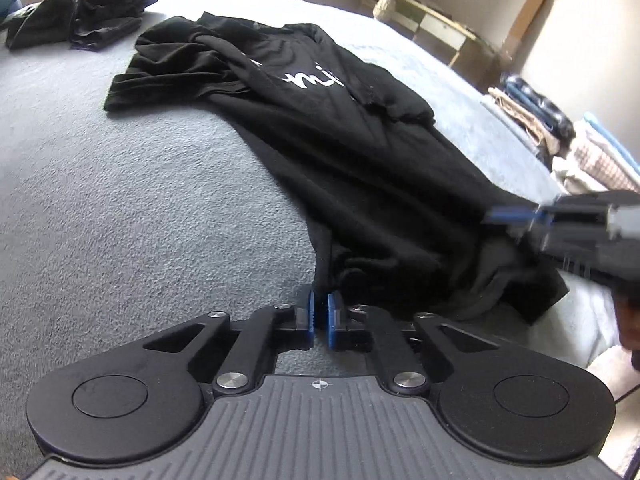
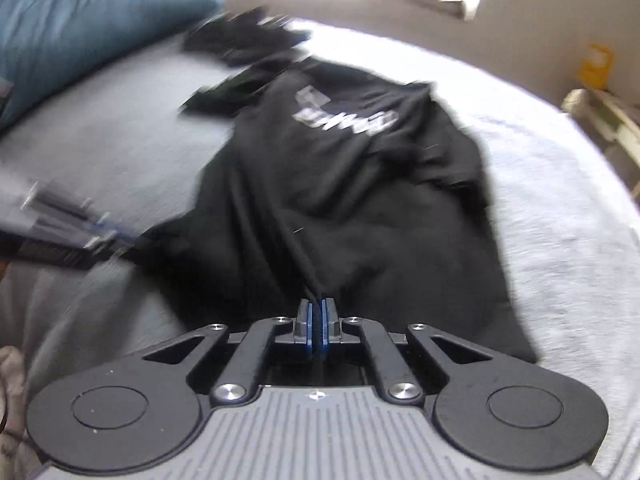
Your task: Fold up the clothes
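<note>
On the grey textured bed cover, seen from the left wrist, we find a black cotton T-shirt with white lettering spread crumpled, its hem nearest us. Our left gripper has its blue pads pinched together on the hem's near corner. The right gripper reaches in from the right, blurred, at the hem's other side. A heap of dark clothes lies beyond, well apart. From the right wrist, the T-shirt stretches away from us, and the right gripper is clamped on a fold of its black cloth; the left gripper shows blurred at left.
</note>
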Tool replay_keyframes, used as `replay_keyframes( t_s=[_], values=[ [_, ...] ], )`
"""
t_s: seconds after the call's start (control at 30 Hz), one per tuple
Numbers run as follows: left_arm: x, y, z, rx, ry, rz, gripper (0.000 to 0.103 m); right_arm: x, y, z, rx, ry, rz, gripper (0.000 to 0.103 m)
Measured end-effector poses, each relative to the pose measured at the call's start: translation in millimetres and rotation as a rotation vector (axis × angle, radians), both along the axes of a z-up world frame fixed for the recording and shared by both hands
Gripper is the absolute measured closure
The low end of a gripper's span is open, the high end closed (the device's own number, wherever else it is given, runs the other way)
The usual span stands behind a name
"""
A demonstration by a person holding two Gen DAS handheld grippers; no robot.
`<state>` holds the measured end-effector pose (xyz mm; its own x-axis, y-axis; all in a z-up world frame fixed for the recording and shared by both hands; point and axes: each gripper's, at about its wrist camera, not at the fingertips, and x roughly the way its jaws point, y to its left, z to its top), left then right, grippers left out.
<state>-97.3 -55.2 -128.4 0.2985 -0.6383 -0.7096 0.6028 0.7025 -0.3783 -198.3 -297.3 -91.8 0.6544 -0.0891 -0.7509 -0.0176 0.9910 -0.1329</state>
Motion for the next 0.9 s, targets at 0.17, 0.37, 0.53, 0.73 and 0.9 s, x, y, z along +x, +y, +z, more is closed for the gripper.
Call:
replay_keyframes(
  t_s=[0.17,0.37,0.53,0.73,0.9],
  values=[
    [-9.7,18.1,18.5,-0.148,0.106,-0.020,0.100,3.7,-55.5,10.5,0.112,-0.060,-0.192,0.100],
    [-26.0,29.8,24.1,-0.156,0.145,-0.011,0.101,-5.0,-86.1,1.1,0.262,-0.014,-0.348,0.092],
    [-23.1,38.0,20.7,-0.196,0.228,0.055,0.101,-46.6,-49.1,22.8,0.272,-0.192,-0.084,0.091],
    [-12.9,49.6,17.4,-0.254,0.321,0.099,0.101,-68.8,34.6,19.4,0.123,-0.216,0.384,0.066],
    [-4.6,55.9,14.0,-0.293,0.418,0.105,0.101,-69.5,89.5,-0.3,-0.014,-0.231,0.574,0.054]
  ],
)
